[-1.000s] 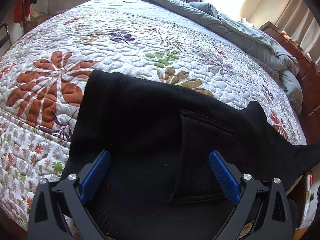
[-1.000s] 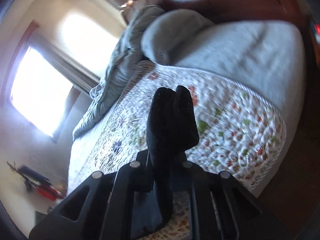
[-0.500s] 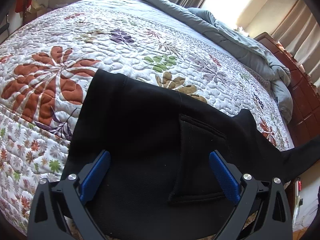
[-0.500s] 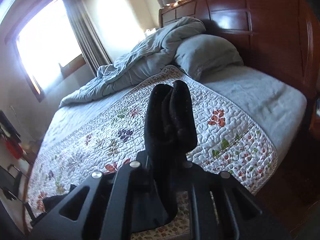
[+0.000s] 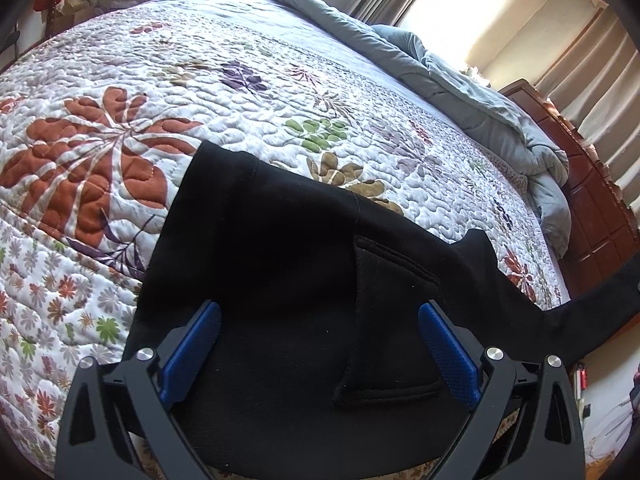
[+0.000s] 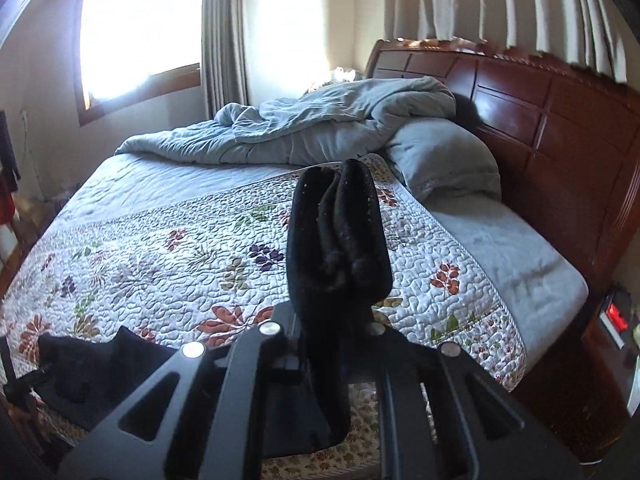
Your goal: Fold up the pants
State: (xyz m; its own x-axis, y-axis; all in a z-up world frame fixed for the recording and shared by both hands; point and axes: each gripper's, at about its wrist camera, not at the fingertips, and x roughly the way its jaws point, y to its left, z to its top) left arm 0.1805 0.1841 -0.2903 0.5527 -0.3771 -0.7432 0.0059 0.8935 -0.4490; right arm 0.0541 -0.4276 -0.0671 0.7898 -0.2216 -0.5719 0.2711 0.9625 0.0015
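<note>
The right gripper (image 6: 340,320) is clamped on bunched leg ends of the black pants (image 5: 288,280), seemingly to carry them over the waist on the quilt (image 5: 120,80), where the left gripper (image 5: 320,344) hovers wide apart

The black pants (image 5: 304,280) hide the quilt (image 5: 120,128) beneath them, and their lower part is covered by the left gripper (image 5: 320,340) frame at the bottom edge. One leg runs off the right edge. In the right wrist view, the bunched fabric (image 6: 340,240) covers the right gripper (image 6: 336,332) fingertips entirely. The window (image 6: 140,28) is blown out white. A red item (image 6: 616,318) at the right is too small to identify.
</note>
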